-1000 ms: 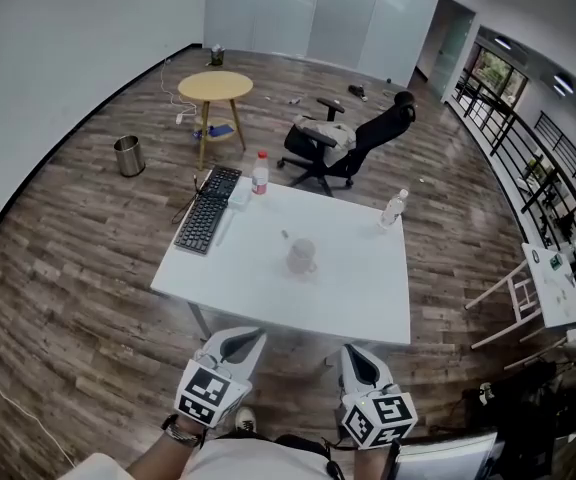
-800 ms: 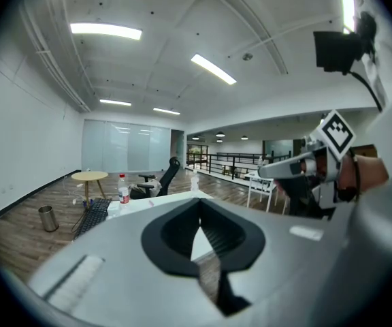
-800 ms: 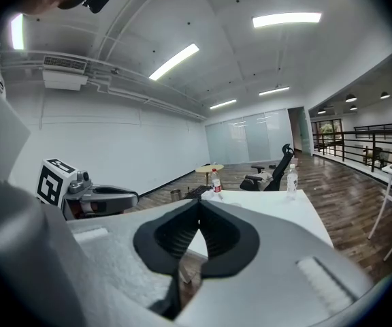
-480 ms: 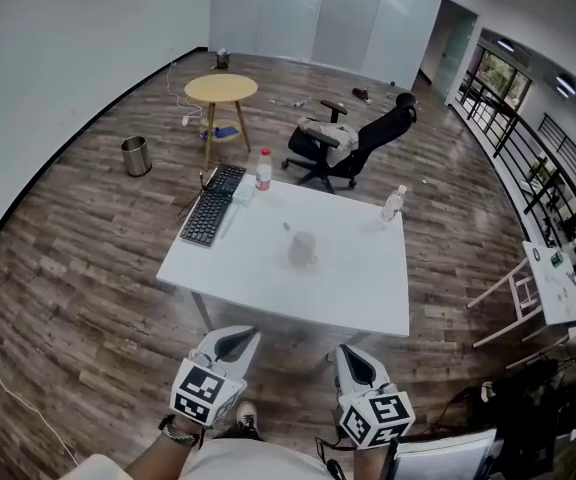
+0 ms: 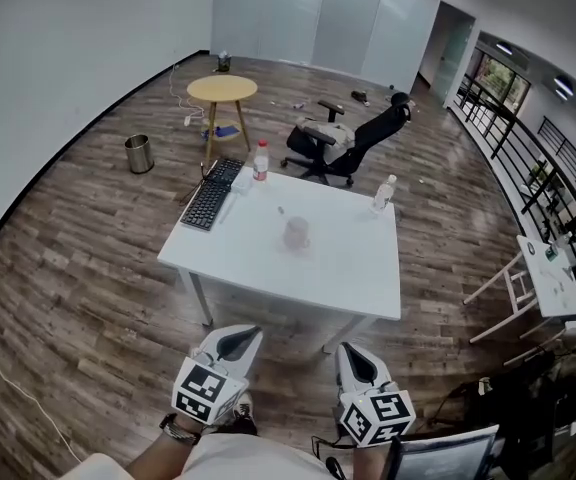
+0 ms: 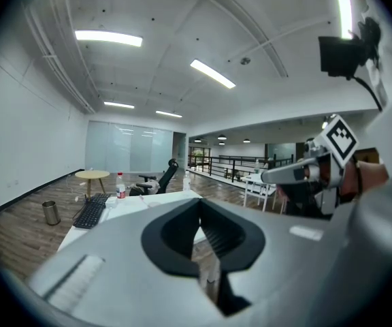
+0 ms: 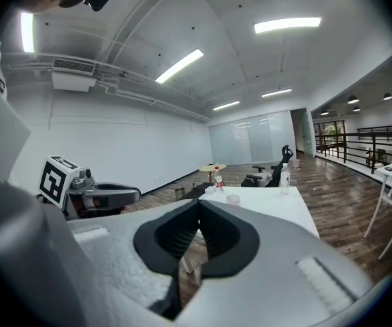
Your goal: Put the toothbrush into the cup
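Left gripper point(image 5: 236, 340): jaws clenched together, nothing between the pads. Right gripper point(image 5: 360, 360): the same, closed and empty. You hold both side by side, close to your body and tipped slightly below level. They sit over the wood floor, short of the near edge of the white table point(image 5: 348, 268). That reads as a carrying posture: there is nothing within reach, so there is no reason to spread the jaws yet. Each gripper view looks along its jaws toward the table, so you are squared up to it. The cup point(image 5: 296, 233) stands upright near the middle of the table, with bare top on every side. Judged from here, either hand could come in without nudging anything. Just beyond the cup, toward the table's far-left side, lies a small pale sliver. I take it for the toothbrush point(image 5: 281, 210), but it is too small to confirm, and I cannot tell whether it touches the cup. It is not in the cup, so the task is not begun. The clutter is pushed to the table's margins, probably to leave the centre free. A black keyboard point(image 5: 208, 193) lies along the left edge, a red-capped bottle point(image 5: 260, 161) stands at the far-left corner, and a clear bottle point(image 5: 384, 193) stands at the far-right corner. Behind the table's far edge sits an office chair point(image 5: 353, 143). Further off on that side is a round wooden side table point(image 5: 222, 90). Next move, as a judgement: close on the table's near edge and open one gripper only once you are over that sliver.
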`<state>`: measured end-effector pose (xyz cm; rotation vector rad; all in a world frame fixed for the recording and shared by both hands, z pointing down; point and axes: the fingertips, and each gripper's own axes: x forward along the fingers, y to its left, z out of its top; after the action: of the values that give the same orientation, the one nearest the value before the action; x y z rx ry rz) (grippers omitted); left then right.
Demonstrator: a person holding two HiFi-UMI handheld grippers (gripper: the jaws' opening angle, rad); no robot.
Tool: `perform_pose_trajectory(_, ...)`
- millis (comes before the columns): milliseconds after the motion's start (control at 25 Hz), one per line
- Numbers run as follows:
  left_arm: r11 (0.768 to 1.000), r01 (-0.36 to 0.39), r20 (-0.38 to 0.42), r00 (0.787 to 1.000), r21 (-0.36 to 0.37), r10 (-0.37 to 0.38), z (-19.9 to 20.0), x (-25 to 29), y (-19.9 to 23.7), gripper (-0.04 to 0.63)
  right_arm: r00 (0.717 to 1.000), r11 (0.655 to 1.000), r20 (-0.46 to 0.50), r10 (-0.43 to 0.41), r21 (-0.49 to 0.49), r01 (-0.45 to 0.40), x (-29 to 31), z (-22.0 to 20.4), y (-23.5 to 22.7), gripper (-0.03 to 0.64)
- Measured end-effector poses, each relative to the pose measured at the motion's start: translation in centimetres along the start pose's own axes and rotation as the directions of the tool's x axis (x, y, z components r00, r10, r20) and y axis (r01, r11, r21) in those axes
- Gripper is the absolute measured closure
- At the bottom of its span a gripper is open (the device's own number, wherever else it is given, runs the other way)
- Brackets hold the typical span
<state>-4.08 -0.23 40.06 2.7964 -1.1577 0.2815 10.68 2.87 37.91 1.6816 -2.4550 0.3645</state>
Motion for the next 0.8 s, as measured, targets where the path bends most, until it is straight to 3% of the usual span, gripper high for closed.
perform_pose_trajectory(600, 0.996, -0.086, 0.016, 0.996, 0.02, 0.086, -1.6, -7.2, -7.1, 0.588, 0.998, 0.998, 0.045, 0.047, -0.039, -0.045, -9.6, -1.9, 3.0, 0.615)
perform_pose_trajectory(800, 0.996, -0.085, 0.012, 0.996, 0.032, 0.084, -1.7, -10.1, -10.2, 0.588, 0.997, 0.997, 0.047, 0.063, -0.045, -0.061, -13.0, -2.5, 4.6, 0.615)
